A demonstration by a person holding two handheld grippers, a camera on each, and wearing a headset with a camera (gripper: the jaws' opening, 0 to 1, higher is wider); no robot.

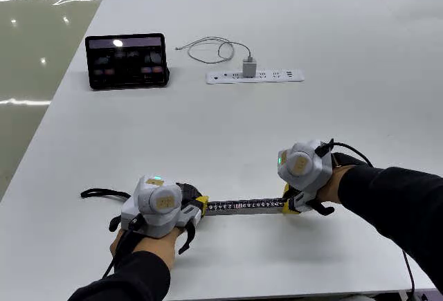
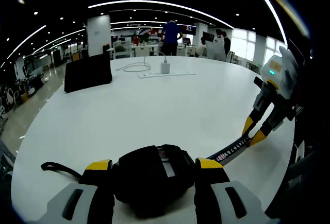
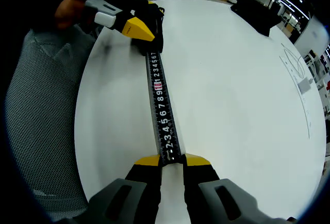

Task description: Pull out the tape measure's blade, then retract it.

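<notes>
Head view: my left claw point(image 1: 197, 210) is clamped on the black, rounded plastic tape measure case point(image 1: 185, 194), which lies low on the white desk point(image 1: 277, 107). My right claw point(image 1: 291, 206) pinches the tip of the narrow black metal blade with white numbers point(image 1: 242, 206), which is partly drawn out.

Left gripper view: the case looks light and hard, maybe slippery, so both flat sides are a good hold.

Right gripper view: the blade is thin and, I think, springy with sharp edges. The tip is the right place to hold. The near desk edge is close, and much open room lies ahead.

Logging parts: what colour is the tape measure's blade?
The blade is black with white numerals, clearest in the right gripper view.
</notes>
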